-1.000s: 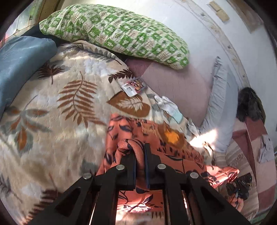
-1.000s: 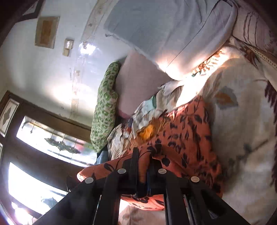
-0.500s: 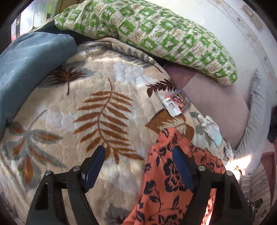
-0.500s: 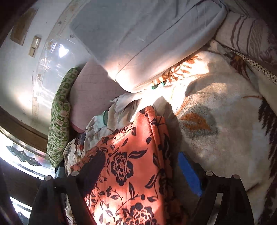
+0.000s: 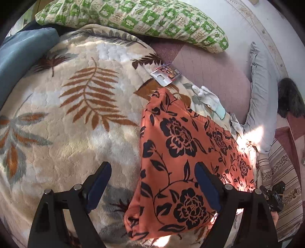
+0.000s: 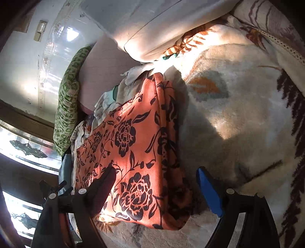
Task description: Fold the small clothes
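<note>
An orange garment with black flowers [image 5: 181,152] lies folded and flat on the cream leaf-print blanket [image 5: 76,114]. My left gripper [image 5: 152,167] hovers over its near left edge. Its jaws are opening, the right pad above the cloth and the left pad above bare blanket, and neither presses on anything. In the right wrist view the same orange garment [image 6: 133,137] lies on the blanket [image 6: 238,114]. My right gripper [image 6: 156,169] stands open astride its near right edge, gripping nothing.
A green patterned pillow [image 5: 143,17] and a blue cushion [image 5: 19,57] lie at the far side. A small printed packet [image 5: 165,74] and white small clothes [image 5: 209,97] lie just beyond the garment. A grey pillow [image 5: 261,95] leans against the wall on the right.
Both grippers were shut on bunched orange cloth a second ago. They have let go, opened wide and sunk. The garment now lies flat on the blanket.
</note>
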Tool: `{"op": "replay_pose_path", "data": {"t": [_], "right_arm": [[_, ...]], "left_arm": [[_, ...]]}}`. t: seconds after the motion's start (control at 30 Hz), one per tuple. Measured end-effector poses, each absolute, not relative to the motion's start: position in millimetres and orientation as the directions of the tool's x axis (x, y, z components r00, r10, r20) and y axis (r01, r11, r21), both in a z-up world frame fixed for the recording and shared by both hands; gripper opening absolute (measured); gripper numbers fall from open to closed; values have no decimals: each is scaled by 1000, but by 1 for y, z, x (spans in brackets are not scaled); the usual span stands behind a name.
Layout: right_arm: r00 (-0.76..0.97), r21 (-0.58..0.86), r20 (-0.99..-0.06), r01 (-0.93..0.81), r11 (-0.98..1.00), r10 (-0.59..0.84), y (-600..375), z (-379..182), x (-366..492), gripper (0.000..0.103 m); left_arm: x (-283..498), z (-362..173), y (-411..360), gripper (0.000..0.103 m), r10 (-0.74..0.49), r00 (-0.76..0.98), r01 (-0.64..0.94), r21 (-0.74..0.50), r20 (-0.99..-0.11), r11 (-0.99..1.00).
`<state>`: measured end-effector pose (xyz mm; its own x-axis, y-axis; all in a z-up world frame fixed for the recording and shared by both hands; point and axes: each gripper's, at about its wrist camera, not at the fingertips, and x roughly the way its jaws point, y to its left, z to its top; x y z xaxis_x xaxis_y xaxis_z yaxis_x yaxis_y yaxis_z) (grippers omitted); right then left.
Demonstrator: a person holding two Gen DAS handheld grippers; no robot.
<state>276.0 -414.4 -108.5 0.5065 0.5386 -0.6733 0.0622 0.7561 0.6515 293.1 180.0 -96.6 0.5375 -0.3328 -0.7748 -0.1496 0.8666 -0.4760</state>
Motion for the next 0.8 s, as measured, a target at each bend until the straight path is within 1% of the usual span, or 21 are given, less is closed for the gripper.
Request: {"op": "replay_pose_path", "data": {"t": [0.13, 0.2, 0.27, 0.33, 0.4, 0.47, 0.5, 0.53, 0.57, 0.6, 0.63, 0.7, 0.73, 0.77, 0.8], "right_arm": [[475, 661, -670, 29, 750, 571, -411, -119, 300, 88], [472, 672, -658, 15, 740, 588, -410, -125, 309, 88], [464, 703, -630, 1, 711, 622, -412, -132, 316, 88], [464, 733, -600, -6, 680, 651, -415, -135, 320, 88], [450, 764, -576, 0, 645, 682, -416, -133, 323, 88], [429, 805, -524, -32, 593, 735, -412, -129, 321, 88], [430, 797, -522, -63, 601, 737, -407, -124, 318, 88], [428, 763, -559, -70, 643, 710, -404, -124, 318, 88], [416, 735, -603, -40, 677, 680, -403, -130, 321, 88], [409, 748, -602, -10, 664, 685, -404, -137, 324, 88], [426, 769, -579, 3, 639, 695, -408, -139, 324, 88], [434, 794, -547, -3, 608, 716, -407, -136, 326, 87], [420, 788, -554, -14, 616, 719, -401, -136, 328, 80], [403, 769, -579, -19, 639, 709, -395, -137, 331, 68], [383, 754, -601, -19, 656, 702, -390, -140, 334, 58]], "left_arm": [[326, -115, 172, 89, -436, 484, -96, -541, -759, 835], [333, -127, 171, 89, -437, 472, -101, -540, -765, 836], [333, -140, 174, 89, -462, 473, -103, -568, -750, 817], [330, -141, 175, 90, -488, 493, -68, -591, -720, 804], [332, -138, 175, 90, -515, 464, -45, -600, -720, 799], [331, -134, 177, 83, -555, 468, -37, -643, -688, 765], [331, -136, 178, 83, -574, 465, -33, -661, -674, 750], [332, -141, 177, 83, -570, 457, -44, -658, -682, 752], [332, -146, 175, 81, -568, 453, -47, -654, -688, 755], [331, -146, 173, 81, -561, 463, -37, -647, -686, 762], [331, -144, 171, 82, -551, 466, -31, -635, -693, 772], [332, -142, 165, 82, -529, 459, -33, -609, -713, 792], [334, -141, 162, 66, -510, 458, -32, -587, -728, 809], [336, -141, 157, 22, -487, 444, -25, -553, -752, 833], [340, -145, 155, 16, -487, 418, -35, -549, -767, 835]]}}
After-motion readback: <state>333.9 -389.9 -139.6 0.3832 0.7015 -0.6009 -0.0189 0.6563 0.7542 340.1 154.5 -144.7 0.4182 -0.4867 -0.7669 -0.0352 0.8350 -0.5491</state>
